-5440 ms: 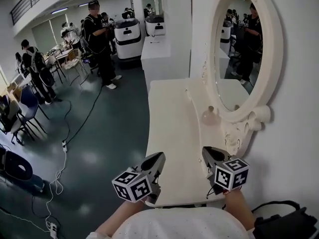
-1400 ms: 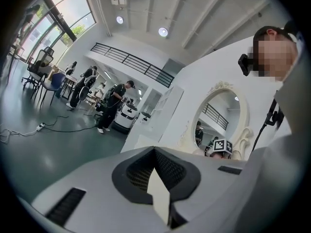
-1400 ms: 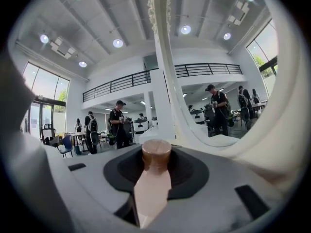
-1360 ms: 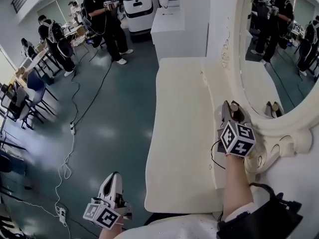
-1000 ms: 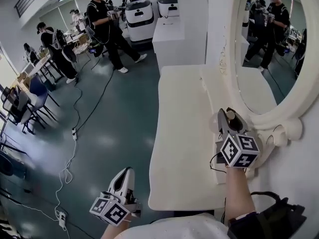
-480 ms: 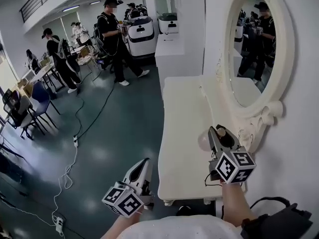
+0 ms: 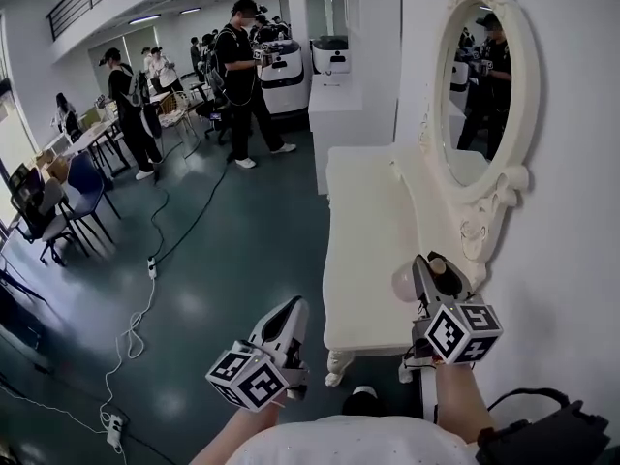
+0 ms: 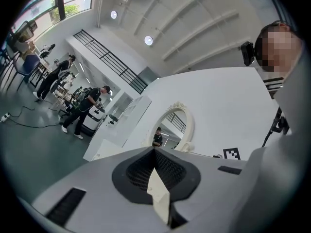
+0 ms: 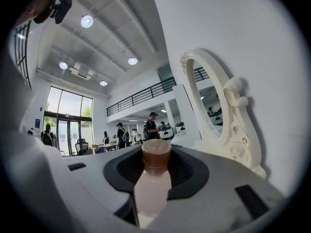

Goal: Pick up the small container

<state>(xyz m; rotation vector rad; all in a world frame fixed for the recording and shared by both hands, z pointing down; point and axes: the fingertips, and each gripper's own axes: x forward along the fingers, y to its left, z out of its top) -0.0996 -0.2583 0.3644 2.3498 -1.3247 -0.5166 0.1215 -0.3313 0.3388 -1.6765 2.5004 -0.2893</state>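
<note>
A white dressing table (image 7: 363, 250) is backed by an oval mirror (image 7: 478, 90), the left gripper (image 7: 291, 314) is held over the floor beside its near end with jaws pressed together on nothing, and the small container (image 9: 154, 178), brown-capped, is clamped in the right gripper (image 7: 433, 269) above that end.

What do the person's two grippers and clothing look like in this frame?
The left gripper and the right gripper match: pale grey tapered shells with a black ribbed lining inside. Each carries a white cube printed with black square markers. The person wears a white short-sleeved top.
</note>
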